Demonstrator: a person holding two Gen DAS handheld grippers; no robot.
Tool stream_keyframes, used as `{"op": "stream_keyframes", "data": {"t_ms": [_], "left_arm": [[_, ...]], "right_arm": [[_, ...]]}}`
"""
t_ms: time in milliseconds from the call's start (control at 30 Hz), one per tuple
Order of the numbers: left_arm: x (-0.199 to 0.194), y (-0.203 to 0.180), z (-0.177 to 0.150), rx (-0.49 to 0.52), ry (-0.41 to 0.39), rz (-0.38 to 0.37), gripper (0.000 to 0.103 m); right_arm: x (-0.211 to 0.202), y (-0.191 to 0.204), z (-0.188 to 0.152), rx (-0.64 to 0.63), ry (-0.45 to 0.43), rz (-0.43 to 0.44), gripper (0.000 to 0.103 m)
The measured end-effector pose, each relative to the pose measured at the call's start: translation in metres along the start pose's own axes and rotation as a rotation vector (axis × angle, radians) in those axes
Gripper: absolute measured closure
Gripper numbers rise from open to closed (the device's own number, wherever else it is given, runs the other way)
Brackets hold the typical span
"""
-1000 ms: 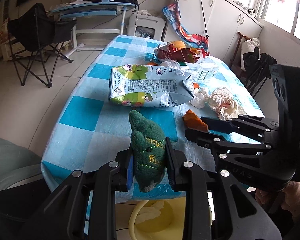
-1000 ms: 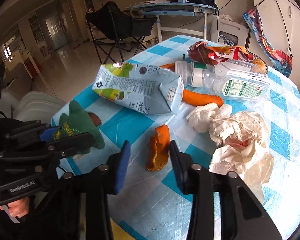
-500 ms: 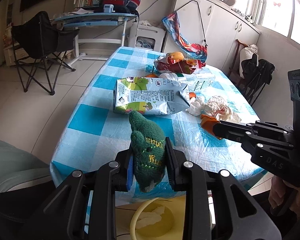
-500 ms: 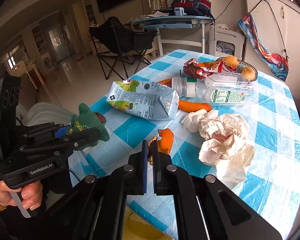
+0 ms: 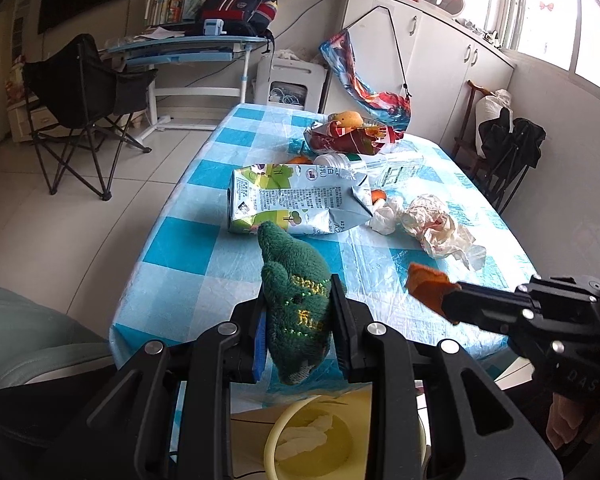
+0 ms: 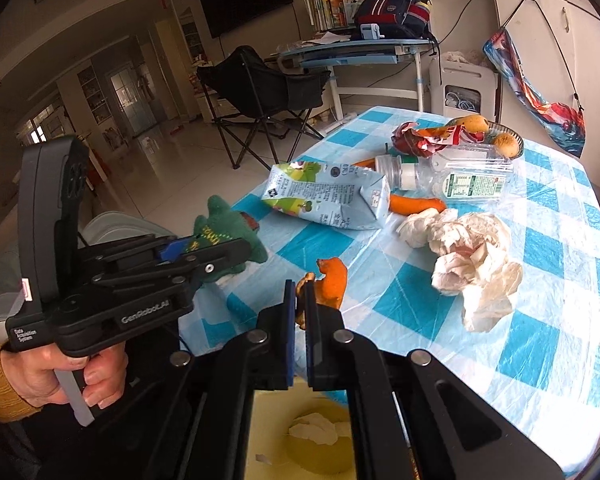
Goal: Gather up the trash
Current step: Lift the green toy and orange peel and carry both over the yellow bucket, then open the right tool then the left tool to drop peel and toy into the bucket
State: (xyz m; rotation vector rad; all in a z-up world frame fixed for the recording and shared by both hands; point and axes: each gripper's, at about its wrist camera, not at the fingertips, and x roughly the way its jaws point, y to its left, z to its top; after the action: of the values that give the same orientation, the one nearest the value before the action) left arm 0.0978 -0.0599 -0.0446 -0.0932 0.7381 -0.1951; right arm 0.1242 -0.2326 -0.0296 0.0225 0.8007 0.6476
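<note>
A: Gripping a fuzzy green knitted toy (image 5: 298, 312), the left claw (image 5: 298, 344) is clamped on its plump body above the yellow bin (image 5: 300, 446).

B: And the right claw (image 6: 298, 328)?

A: Pinched on a curled, leathery orange peel (image 6: 330, 284). 1 second ago that peel lay on the glossy checked desk (image 6: 540, 320); now it hangs lifted clear, off the near edge.

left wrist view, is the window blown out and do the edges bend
Left wrist view: window at upper right is blown out white, and the cabinet and floor curve with fisheye bend; corners go black. Right wrist view: dimmer, warmer room at left, milk carton sharp, same barrel bend.
</note>
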Motion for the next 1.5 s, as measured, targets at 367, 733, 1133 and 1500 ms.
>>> {"op": "stream_keyframes", "data": {"t_ms": [367,733,1133,1500], "left_arm": [[-0.012,-0.007,-0.003,0.047,-0.019,-0.002,0.078],[-0.017,-0.012,-0.006,0.089,-0.016,-0.020,0.078],[-0.013,-0.034,-0.028,0.192,0.081,-0.087,0.078],[-0.001,-0.085,-0.088,0.437,0.356,-0.233,0.074]], "right_arm": [[-0.001,0.033,-0.041,0.036,0.117,0.058,0.098],[-0.010,0.022,-0.049,0.138,0.094,0.040,0.075],[-0.027,0.001,-0.043,0.236,-0.035,-0.031,0.053],[-0.051,-0.037,-0.049,0.422,-0.138,-0.095,0.048]]}}
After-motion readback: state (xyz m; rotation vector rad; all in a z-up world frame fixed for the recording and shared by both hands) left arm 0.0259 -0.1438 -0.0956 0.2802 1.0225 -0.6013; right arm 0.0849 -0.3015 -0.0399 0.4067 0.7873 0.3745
